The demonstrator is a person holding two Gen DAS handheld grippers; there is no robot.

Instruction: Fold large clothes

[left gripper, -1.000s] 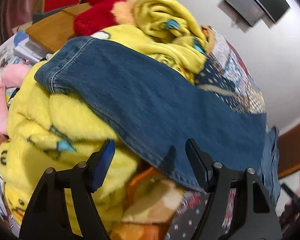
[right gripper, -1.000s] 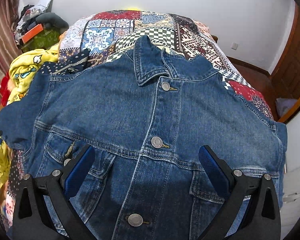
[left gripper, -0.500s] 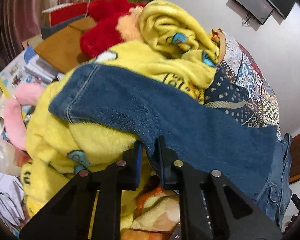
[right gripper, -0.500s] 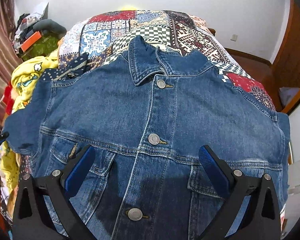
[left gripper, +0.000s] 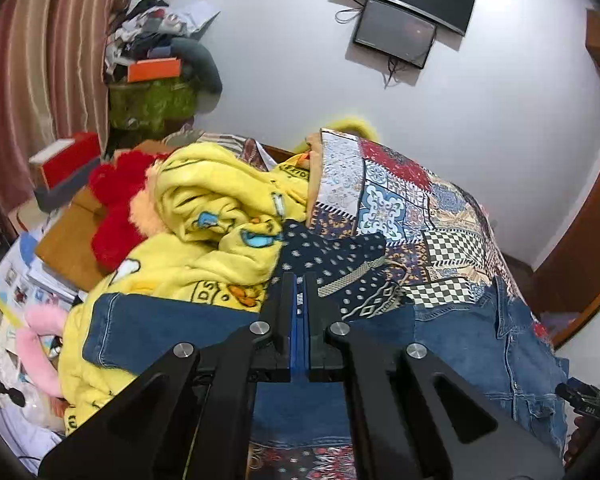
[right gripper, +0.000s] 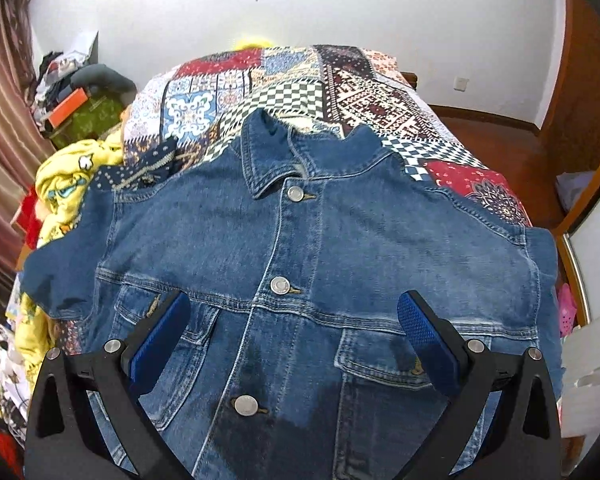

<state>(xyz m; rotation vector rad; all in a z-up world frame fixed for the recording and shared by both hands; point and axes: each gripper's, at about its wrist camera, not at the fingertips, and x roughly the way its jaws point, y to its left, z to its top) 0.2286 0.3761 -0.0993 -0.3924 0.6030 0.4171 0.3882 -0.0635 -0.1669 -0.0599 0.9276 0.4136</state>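
Observation:
A blue denim jacket [right gripper: 300, 248] lies front up, buttoned, collar away from me, on a patchwork bed cover [right gripper: 284, 80]. My right gripper [right gripper: 294, 332] is open and empty, hovering above the jacket's lower chest between its two pockets. In the left wrist view my left gripper [left gripper: 299, 300] is shut on the jacket's left sleeve [left gripper: 172, 332], which stretches left over a yellow fleece blanket [left gripper: 220, 216]. The jacket body [left gripper: 480, 344] lies to its right.
A red plush toy [left gripper: 116, 208] and boxes sit left of the bed. A cluttered green stack [left gripper: 152, 100] stands in the corner. A wall screen [left gripper: 400, 36] hangs above. A dark spotted cloth [left gripper: 332, 260] lies near the sleeve. Wooden floor [right gripper: 500, 144] lies right of the bed.
My left gripper closed on the jacket's left sleeve and lifted it, tilting up toward the wall. My right gripper stayed open over the jacket, shifting only slightly.

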